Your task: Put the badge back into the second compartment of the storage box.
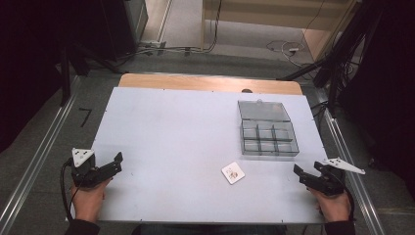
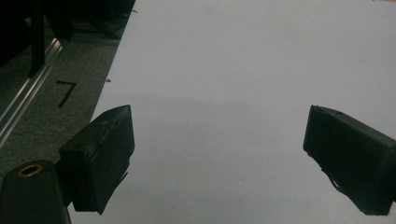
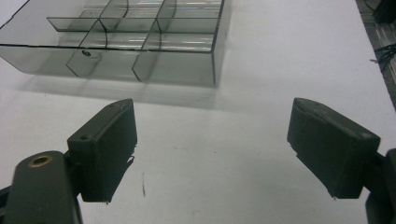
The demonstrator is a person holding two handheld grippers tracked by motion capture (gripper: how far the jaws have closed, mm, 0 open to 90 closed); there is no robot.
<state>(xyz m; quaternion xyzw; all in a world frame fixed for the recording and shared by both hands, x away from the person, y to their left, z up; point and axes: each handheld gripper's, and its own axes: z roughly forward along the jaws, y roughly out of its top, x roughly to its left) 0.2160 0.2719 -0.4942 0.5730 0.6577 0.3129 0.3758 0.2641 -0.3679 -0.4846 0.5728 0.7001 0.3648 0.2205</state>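
A clear plastic box (image 1: pixel 268 133) with several compartments and its lid folded back stands on the right part of the white table (image 1: pixel 171 137). A small white card (image 1: pixel 233 172) with a printed picture lies flat in front of it. My left gripper (image 1: pixel 116 160) rests at the table's near left edge, open, with bare table between its jaws (image 2: pixel 219 135). At the near right corner my right gripper (image 1: pixel 307 172) is open too. In its own view nothing sits between the jaws (image 3: pixel 212 135), and the clear box (image 3: pixel 126 42) stands just ahead, its compartments looking empty.
A wooden strip (image 1: pixel 210 83) runs along the table's far edge. Metal rails (image 1: pixel 34 161) flank both sides, with a black "7" (image 1: pixel 86 116) marked on the floor at the left. Cables (image 1: pixel 284 48) lie on the floor beyond the table.
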